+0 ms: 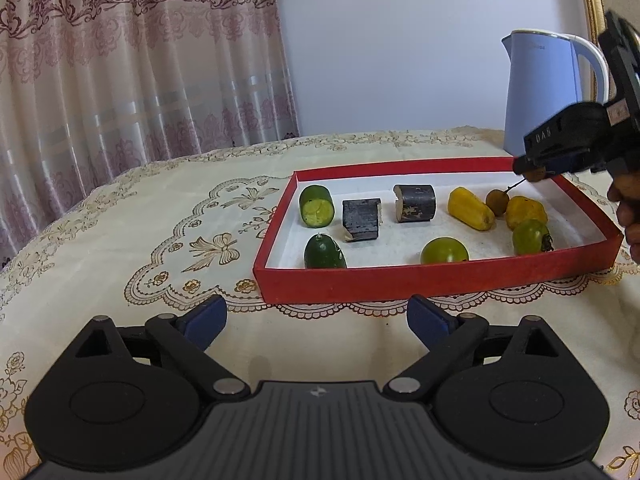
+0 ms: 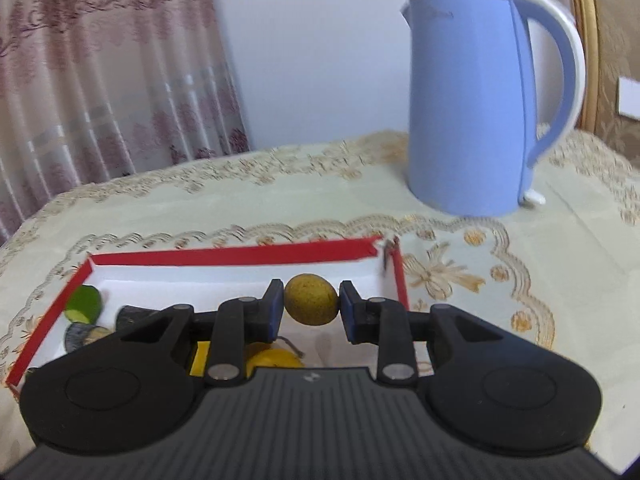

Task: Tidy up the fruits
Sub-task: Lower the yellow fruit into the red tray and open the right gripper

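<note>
A red-walled tray (image 1: 400, 280) with a white floor sits on the table. In it lie two green cucumber pieces (image 1: 316, 212), two dark cane sections (image 1: 414, 209), two yellow fruits (image 1: 470, 208), two green tomatoes (image 1: 444, 250) and a small brown round fruit (image 1: 497, 201). My right gripper (image 2: 311, 298) is shut on another small brown round fruit (image 2: 311, 306) and holds it above the tray's far right corner (image 2: 380, 246). In the left wrist view the right gripper (image 1: 536, 172) hangs over that same corner. My left gripper (image 1: 318, 312) stands open and empty before the tray's near wall.
A tall blue kettle (image 2: 480, 112) stands just behind the tray's far right corner. A person's hand (image 1: 628, 208) grips the right tool at the frame's edge. The embroidered cream tablecloth (image 1: 160, 220) spreads left of the tray. A curtain (image 1: 120, 60) hangs behind.
</note>
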The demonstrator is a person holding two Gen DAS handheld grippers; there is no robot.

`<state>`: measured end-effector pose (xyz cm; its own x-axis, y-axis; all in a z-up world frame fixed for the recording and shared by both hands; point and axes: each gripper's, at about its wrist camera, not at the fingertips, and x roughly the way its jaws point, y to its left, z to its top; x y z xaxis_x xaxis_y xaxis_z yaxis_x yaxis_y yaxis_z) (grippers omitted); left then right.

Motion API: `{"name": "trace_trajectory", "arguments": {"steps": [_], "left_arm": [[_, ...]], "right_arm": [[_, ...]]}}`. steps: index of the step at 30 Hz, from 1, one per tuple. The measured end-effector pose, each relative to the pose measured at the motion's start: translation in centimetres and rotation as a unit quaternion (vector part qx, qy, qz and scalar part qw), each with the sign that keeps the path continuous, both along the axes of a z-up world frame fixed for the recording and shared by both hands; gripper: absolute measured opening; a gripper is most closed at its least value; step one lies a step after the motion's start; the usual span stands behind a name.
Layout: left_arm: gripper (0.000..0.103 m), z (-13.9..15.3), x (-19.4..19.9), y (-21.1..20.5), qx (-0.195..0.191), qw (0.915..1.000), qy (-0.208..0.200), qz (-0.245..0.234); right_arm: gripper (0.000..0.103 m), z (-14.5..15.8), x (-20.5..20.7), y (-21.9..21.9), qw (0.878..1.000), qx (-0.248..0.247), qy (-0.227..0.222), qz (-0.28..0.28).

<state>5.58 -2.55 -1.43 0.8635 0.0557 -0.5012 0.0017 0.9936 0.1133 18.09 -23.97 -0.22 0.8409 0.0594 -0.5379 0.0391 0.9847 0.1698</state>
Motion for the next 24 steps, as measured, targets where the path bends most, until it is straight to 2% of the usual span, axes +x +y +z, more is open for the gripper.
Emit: {"name": "trace_trajectory", "arguments": {"steps": [6,8,14,18,21,24], "left_arm": [[0.097,-0.1,0.2,0.3,-0.009,0.9999,0.007,0.001],[0.097,-0.1,0.2,0.3,-0.009,0.9999,0.007,0.002],[0.097,-0.2,0.3,0.3,-0.008,0.9999,0.008,0.004],[0.097,-0.2,0.3,0.5,-0.009,0.9999,0.007,0.007],[0.097,-0.2,0.4,0.5,-0.011,0.9999,0.009,0.010],[0.097,-0.2,0.4,0.6,-0.011,0.9998,0.011,0.014]], "right_arm": [[0.032,-0.4,-0.6,-0.7,1.000,0.005,-0.001,-0.007],[0.037,-0.1,-0.7,-0.7,1.000,0.004,-0.005,-0.006],[0.038,1.0,-1.8,-0.7,1.000,0.003,-0.021,0.002],[0.038,2.0,-3.2,-0.6,0.999,0.004,-0.036,0.011],[0.045,2.7,-5.0,-0.4,0.999,0.002,-0.050,0.021],[0.047,3.3,-7.1,-0.2,0.997,0.001,-0.063,0.035]]}}
